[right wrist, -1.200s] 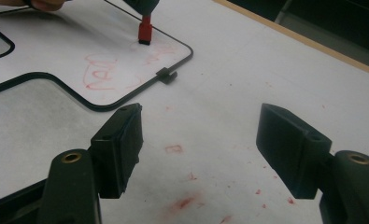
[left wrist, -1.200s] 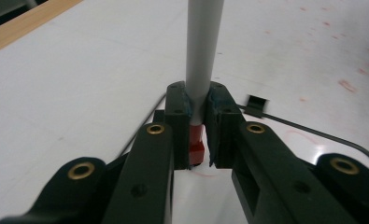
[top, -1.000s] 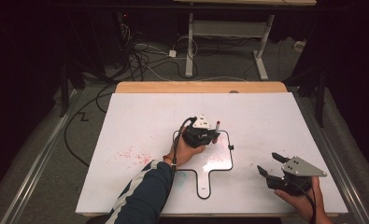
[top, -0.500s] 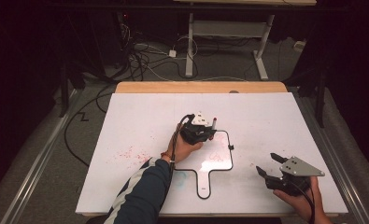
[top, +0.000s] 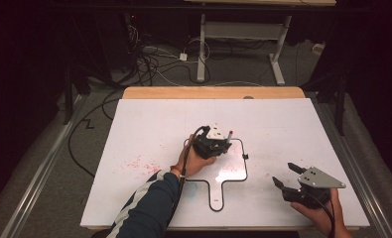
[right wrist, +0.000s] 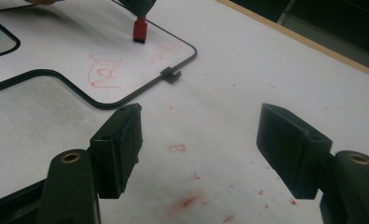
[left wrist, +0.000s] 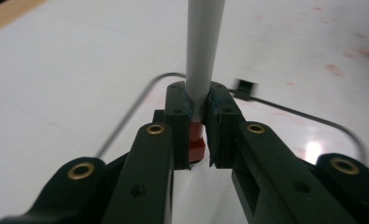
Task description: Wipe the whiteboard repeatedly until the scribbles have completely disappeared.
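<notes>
I can make out red handwriting on the small whiteboard, two scrawled words I cannot read; I see no brand or label anywhere. My left claw is clenched on a marker, its grey barrel pinched between the pads and its red end down at the whiteboard's face, near the upper edge of the black frame; the marker stands close to upright. My right claw is released, jaws spread wide, low over the table near its right front corner, well apart from the whiteboard. Against the picture from a second ago, the left claw has shifted slightly up and left across the board, and the right claw has drifted a little left and toward me. The whiteboard lies flat, paddle-shaped with a handle pointing at me, a small black clip on its right edge. The table's white sheet is speckled with red smears, thickest at the left and under my right claw; a wooden strip shows along its far edge. Beyond it the room is dark, with cables on the floor and a white-legged desk frame.
</notes>
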`<state>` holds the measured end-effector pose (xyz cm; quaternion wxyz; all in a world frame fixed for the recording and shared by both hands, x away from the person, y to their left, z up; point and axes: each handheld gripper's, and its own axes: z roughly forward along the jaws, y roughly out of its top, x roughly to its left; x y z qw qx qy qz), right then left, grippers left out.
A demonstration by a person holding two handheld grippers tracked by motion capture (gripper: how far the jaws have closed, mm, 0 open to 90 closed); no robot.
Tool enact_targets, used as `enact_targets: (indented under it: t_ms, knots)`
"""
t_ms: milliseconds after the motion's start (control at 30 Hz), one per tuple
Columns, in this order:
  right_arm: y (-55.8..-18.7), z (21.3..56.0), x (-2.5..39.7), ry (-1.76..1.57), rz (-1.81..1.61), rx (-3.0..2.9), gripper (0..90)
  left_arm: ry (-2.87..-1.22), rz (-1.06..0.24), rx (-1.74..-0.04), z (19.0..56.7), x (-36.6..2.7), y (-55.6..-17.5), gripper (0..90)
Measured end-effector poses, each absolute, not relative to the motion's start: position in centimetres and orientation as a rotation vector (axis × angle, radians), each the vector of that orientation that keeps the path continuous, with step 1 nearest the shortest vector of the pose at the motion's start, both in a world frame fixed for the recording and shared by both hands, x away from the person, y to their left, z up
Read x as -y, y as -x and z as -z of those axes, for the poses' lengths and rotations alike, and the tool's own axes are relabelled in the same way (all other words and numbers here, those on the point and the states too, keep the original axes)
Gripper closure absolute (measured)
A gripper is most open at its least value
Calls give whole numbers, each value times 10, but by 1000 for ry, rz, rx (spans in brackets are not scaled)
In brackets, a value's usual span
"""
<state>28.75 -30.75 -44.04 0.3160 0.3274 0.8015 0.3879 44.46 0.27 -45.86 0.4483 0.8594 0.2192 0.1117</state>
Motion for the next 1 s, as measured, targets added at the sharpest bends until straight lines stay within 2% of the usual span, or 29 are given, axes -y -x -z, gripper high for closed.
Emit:
enact_targets:
  t_ms: [133,333,467,600,667,867,1000]
  knots:
    - [-288,441,307,-861,-1019,-2115,319,-2108,-246,-576,460,-7,-448,787]
    - [-288,441,310,-864,-1022,-2115,319,-2139,-170,-440,461,1,-419,786]
    - [-289,441,310,-879,-1024,-2108,320,-2169,-190,-410,460,3,-417,787]
    - [-288,440,308,-862,-1019,-2115,320,-2145,-241,-491,462,-5,-428,787]
    - [-287,440,307,-861,-1018,-2115,320,-2129,-193,-542,462,-9,-429,787]
    - [-288,441,308,-869,-1022,-2112,319,-2148,-163,-435,463,3,-398,787]
    - [-288,441,307,-865,-1017,-2116,319,-2135,-136,-416,465,11,-393,787]
